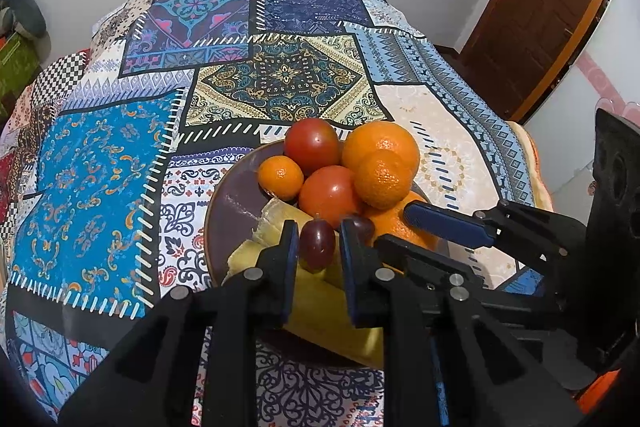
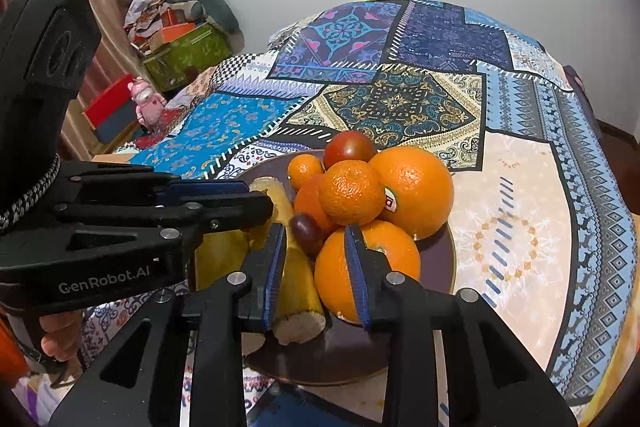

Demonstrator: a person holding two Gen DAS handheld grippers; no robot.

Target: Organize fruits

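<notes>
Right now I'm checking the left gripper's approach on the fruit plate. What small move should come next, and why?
Probably close the left gripper gently on the dark grape. In the left wrist view the grape sits between its open jaws, seemingly untouched by either pad. It rests on the yellow cane pieces beside a tomato on the purple plate, so a light squeeze suits the crowded pile.

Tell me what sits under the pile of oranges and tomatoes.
A round dark purple plate carries the pile, with pale yellow sugarcane sticks and dark purple grapes beside it. The plate's middle is covered by fruit, so anything lying there cannot be seen.
</notes>
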